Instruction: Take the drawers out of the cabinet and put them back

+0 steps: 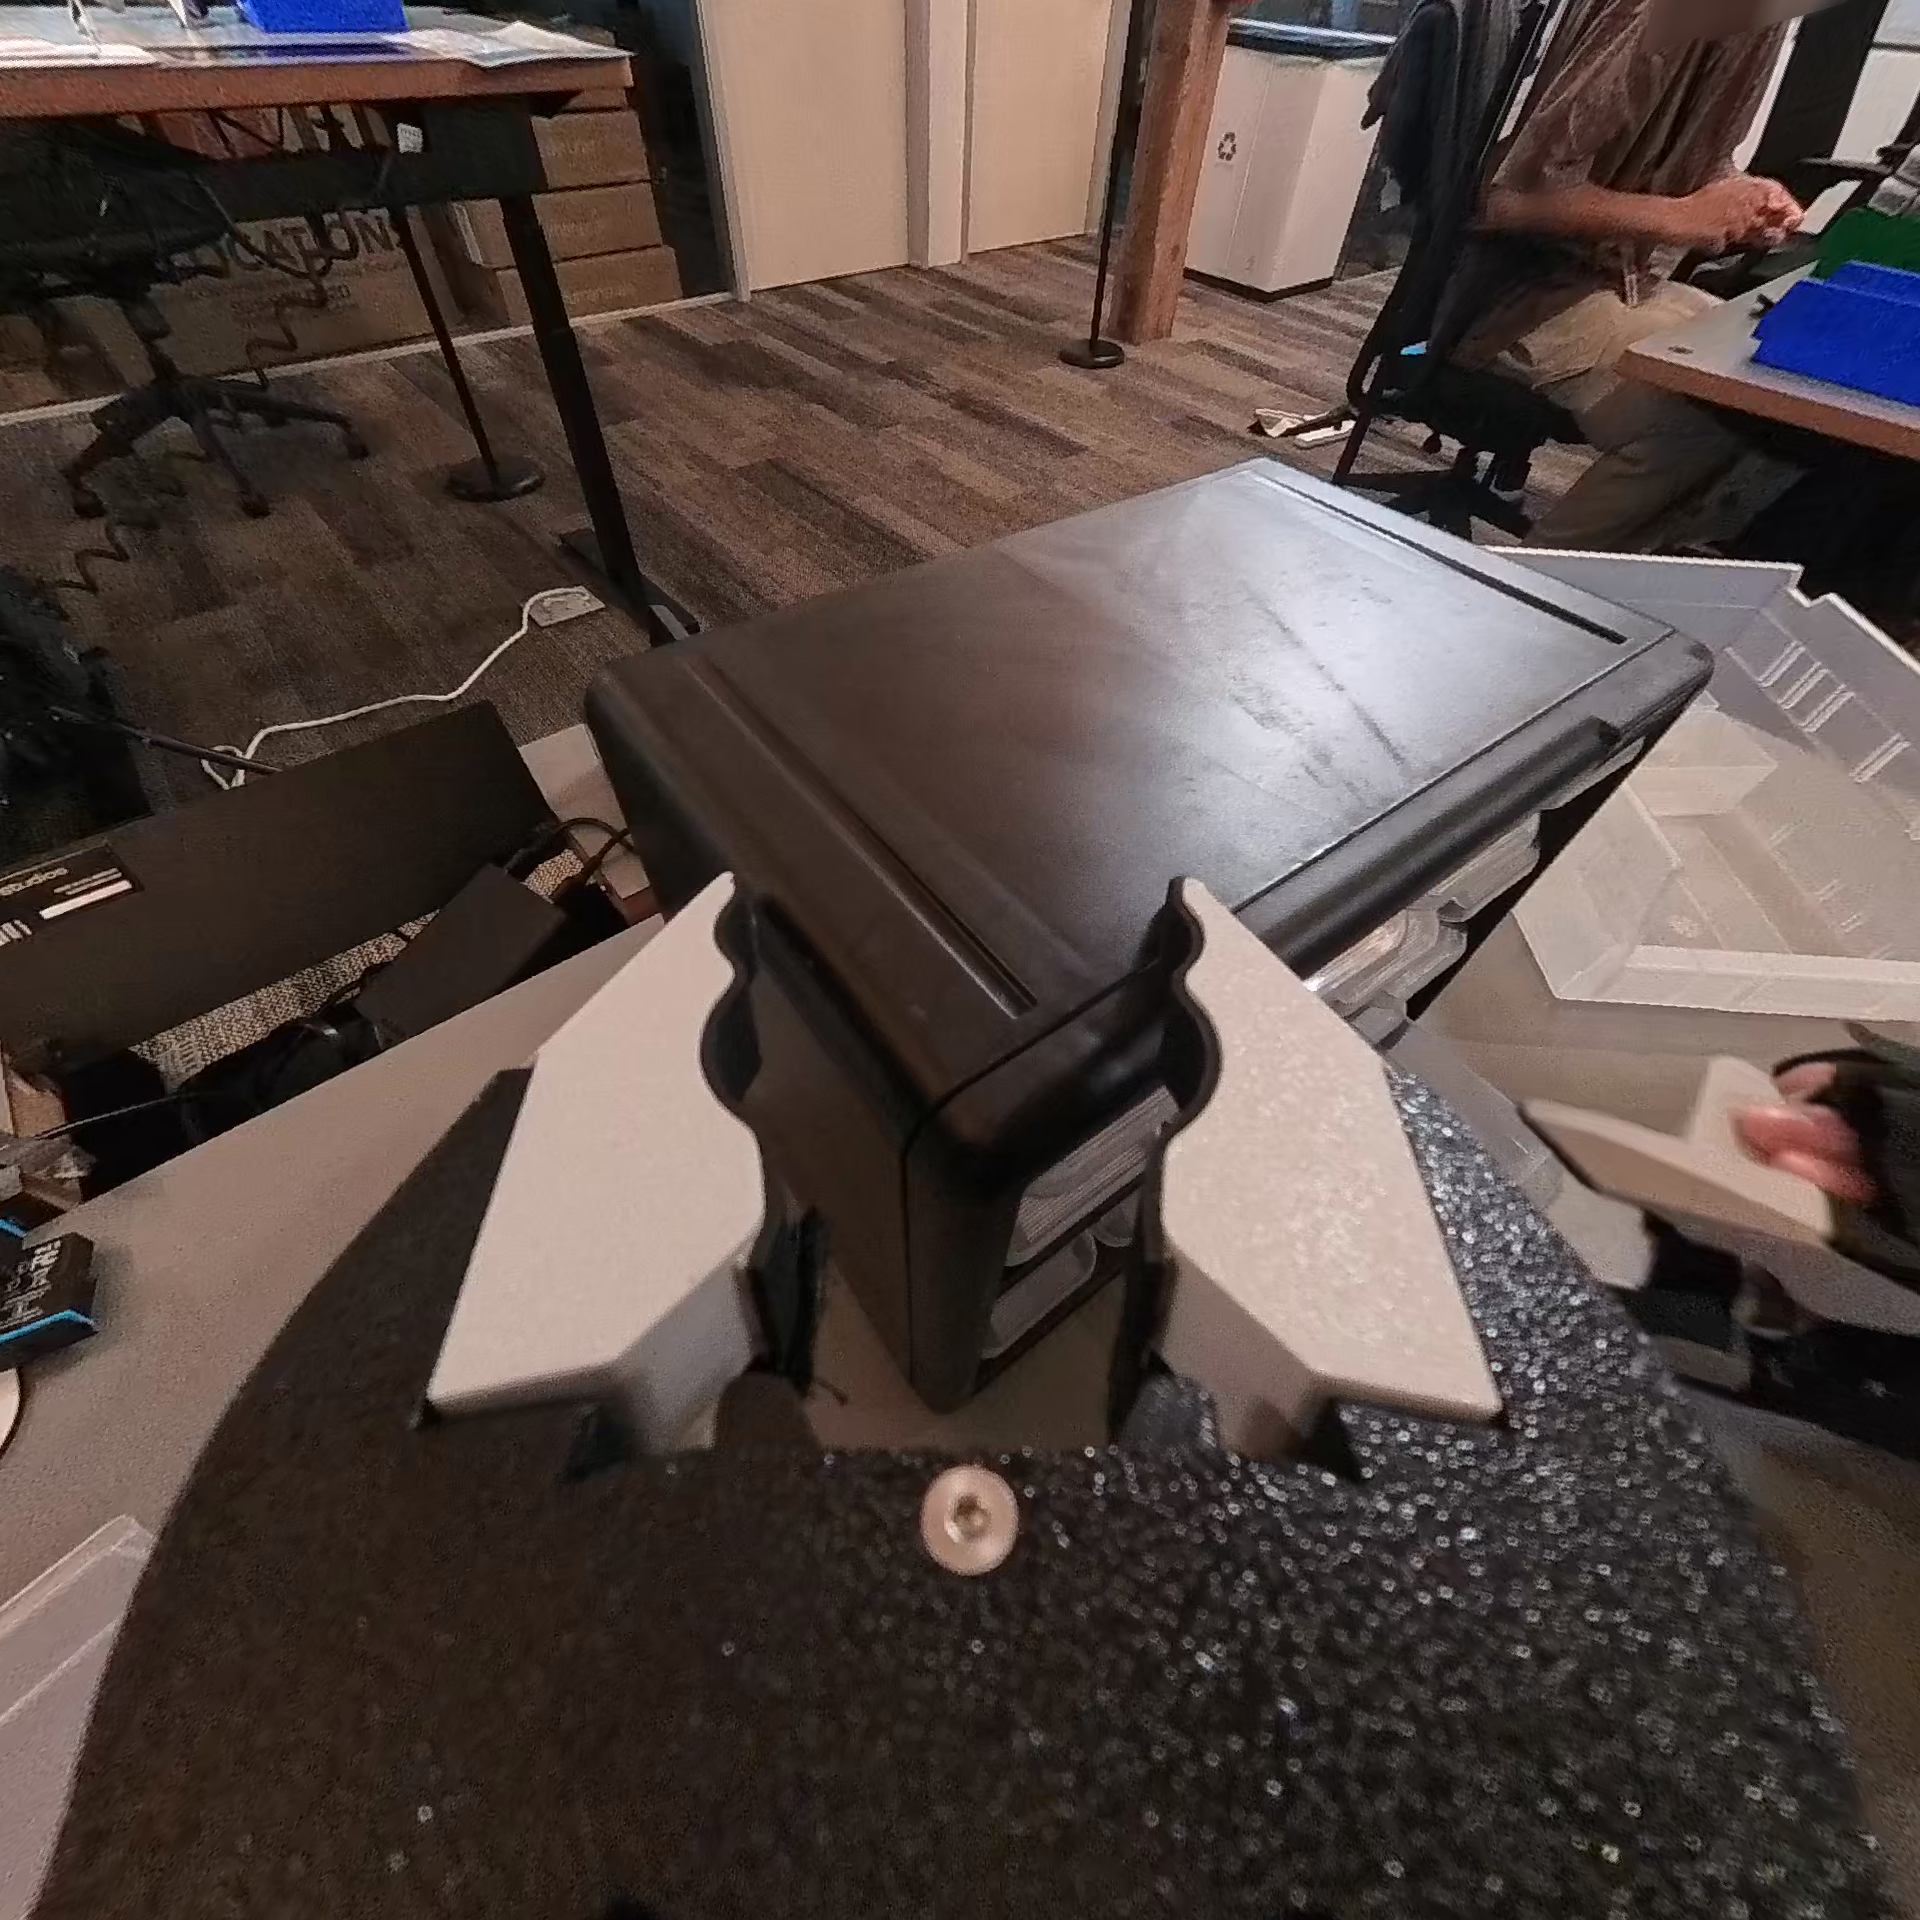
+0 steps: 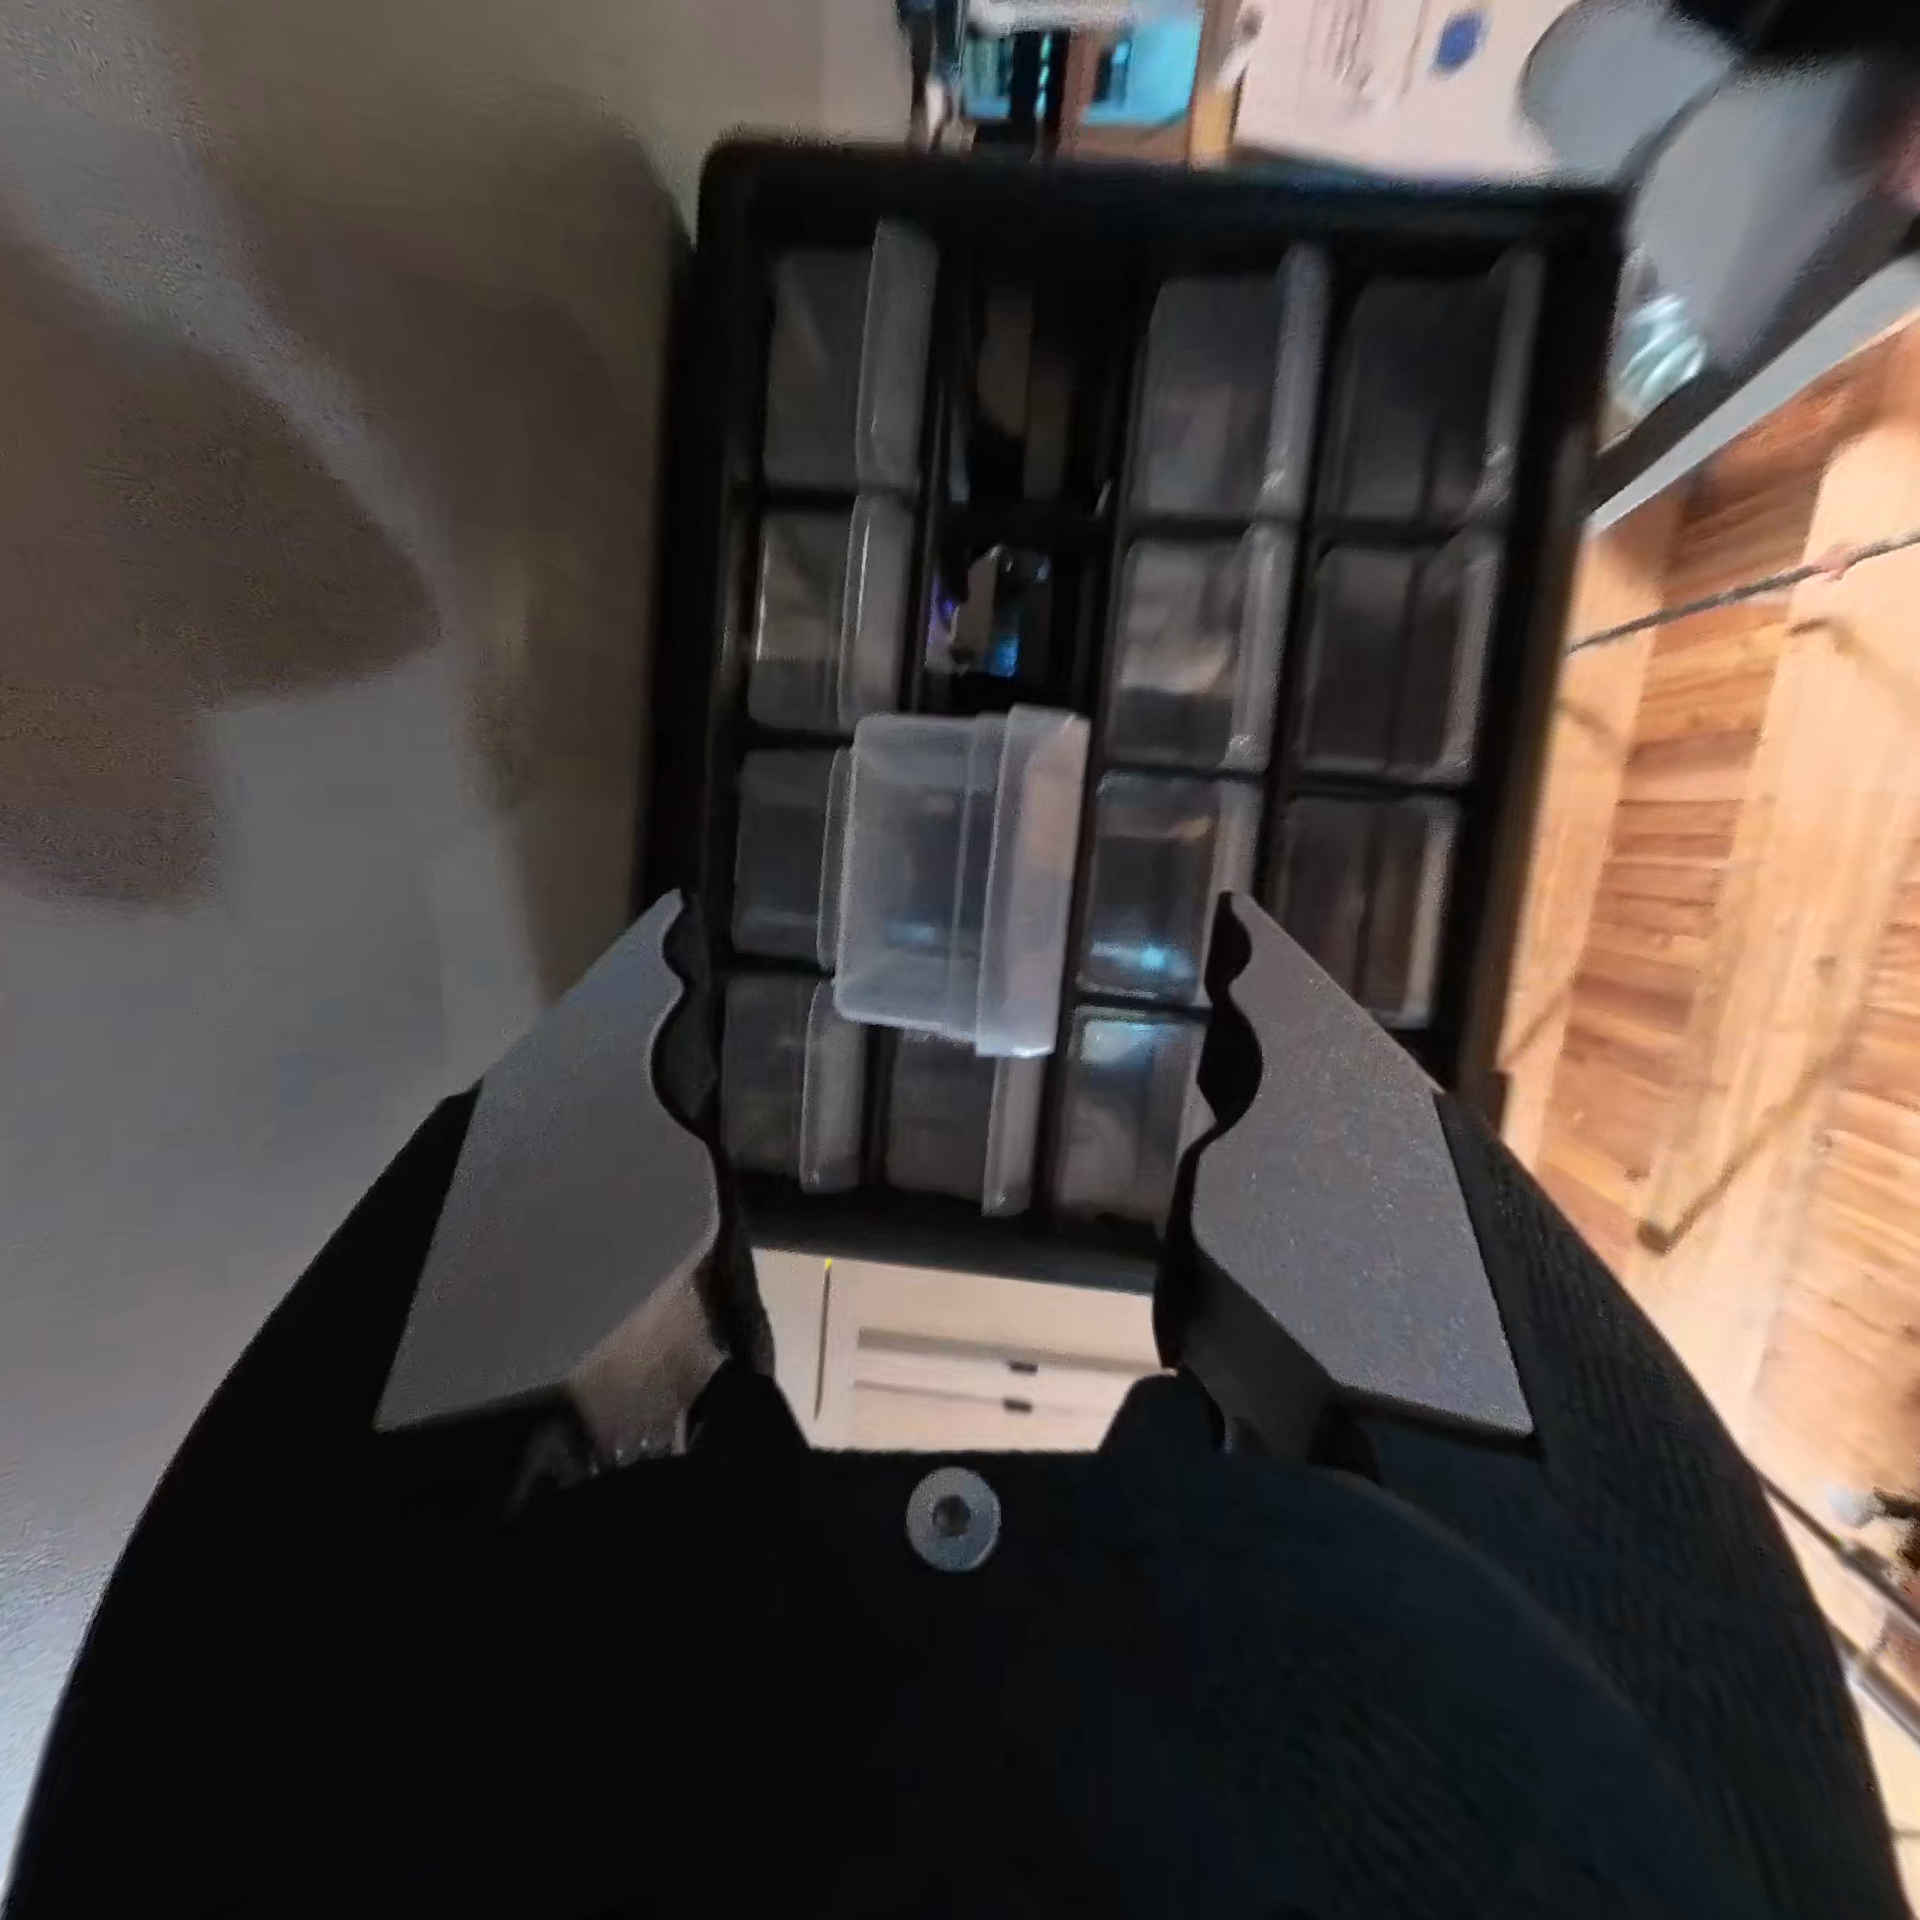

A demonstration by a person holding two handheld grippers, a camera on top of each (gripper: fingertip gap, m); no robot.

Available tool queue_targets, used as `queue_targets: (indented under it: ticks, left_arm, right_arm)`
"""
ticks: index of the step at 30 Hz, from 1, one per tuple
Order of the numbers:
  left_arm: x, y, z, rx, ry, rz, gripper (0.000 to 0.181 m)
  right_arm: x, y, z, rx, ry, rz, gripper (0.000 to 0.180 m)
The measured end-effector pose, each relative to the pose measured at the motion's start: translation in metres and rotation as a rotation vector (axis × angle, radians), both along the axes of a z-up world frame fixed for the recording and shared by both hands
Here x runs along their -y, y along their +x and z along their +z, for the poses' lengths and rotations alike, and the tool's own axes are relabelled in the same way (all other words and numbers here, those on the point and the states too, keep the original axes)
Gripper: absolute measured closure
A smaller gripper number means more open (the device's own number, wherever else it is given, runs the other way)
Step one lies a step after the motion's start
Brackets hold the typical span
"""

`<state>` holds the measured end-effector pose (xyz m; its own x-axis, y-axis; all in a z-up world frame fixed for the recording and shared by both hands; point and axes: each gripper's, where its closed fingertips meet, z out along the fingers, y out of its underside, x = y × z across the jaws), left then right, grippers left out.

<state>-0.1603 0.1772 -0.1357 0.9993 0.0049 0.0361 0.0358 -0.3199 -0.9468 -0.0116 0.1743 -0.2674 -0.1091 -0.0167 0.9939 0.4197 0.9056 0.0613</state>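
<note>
The black cabinet (image 1: pixel 1091 727) stands on a grey table (image 1: pixel 208 1299). My left gripper (image 1: pixel 956 925) has grey fingers that straddle the cabinet's near top corner, one on the side wall and one on the front, and they press on it. In the right wrist view the cabinet front (image 2: pixel 1122 623) shows a grid of clear drawers. One clear drawer (image 2: pixel 956 883) sticks partway out, and two slots (image 2: pixel 997 468) beside it are empty. My right gripper (image 2: pixel 956 935) is open, just short of that drawer, with nothing in it. It also shows in the left wrist view (image 1: pixel 1662 1143), held by a hand.
A clear plastic tray (image 1: pixel 1714 831) lies on the table right of the cabinet. A black box (image 1: pixel 260 883) and cables sit at the left table edge. A person (image 1: pixel 1610 229) sits on a chair at the back right. A desk (image 1: pixel 312 83) stands at the back left.
</note>
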Motion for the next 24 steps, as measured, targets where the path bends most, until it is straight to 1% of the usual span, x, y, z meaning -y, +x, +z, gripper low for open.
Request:
queue_targets:
  ticks: [1,2,4,5,7,9,11,14,16,20,22,24]
  left_arm:
    - [0.000,0.000,0.000,0.000,0.000,0.000,0.104]
    - [-0.001,0.000,0.000,0.000,0.000,0.000,0.104]
    - [-0.001,0.001,0.000,-0.001,0.001,0.000,0.104]
    - [-0.001,0.001,0.000,-0.001,0.001,0.000,0.104]
    - [-0.001,0.001,0.000,-0.001,0.001,-0.001,0.104]
    - [-0.001,0.001,0.000,0.002,0.002,-0.003,0.104]
    - [-0.001,0.001,0.000,0.008,0.002,-0.005,0.104]
    - [-0.001,0.001,0.000,0.010,0.003,-0.006,0.104]
    - [-0.001,0.001,0.000,0.009,0.003,-0.005,0.104]
    - [-0.001,0.001,0.000,0.008,0.003,-0.005,0.105]
    - [-0.001,0.001,0.000,0.009,0.004,-0.005,0.104]
    - [-0.001,0.001,0.000,0.010,0.004,-0.005,0.104]
  right_arm:
    - [-0.009,-0.001,-0.003,0.009,-0.007,-0.027,0.085]
    - [-0.016,-0.002,-0.005,0.012,-0.007,-0.050,0.090]
    - [-0.022,-0.004,-0.007,0.025,0.018,-0.083,0.109]
    - [-0.020,-0.004,-0.009,0.037,0.031,-0.080,0.126]
    - [-0.011,-0.003,-0.006,0.034,0.043,-0.069,0.135]
    - [0.001,0.002,-0.007,0.054,-0.003,-0.048,0.137]
    - [0.018,0.009,-0.006,0.060,-0.089,-0.005,0.137]
    - [0.038,0.022,0.000,0.078,-0.168,0.031,0.138]
    - [0.050,0.032,0.006,0.099,-0.254,0.041,0.137]
    - [0.067,0.052,0.042,0.038,-0.456,0.061,0.138]
    - [0.069,0.065,0.069,-0.024,-0.585,0.053,0.138]
    - [0.062,0.079,0.097,-0.108,-0.734,0.004,0.138]
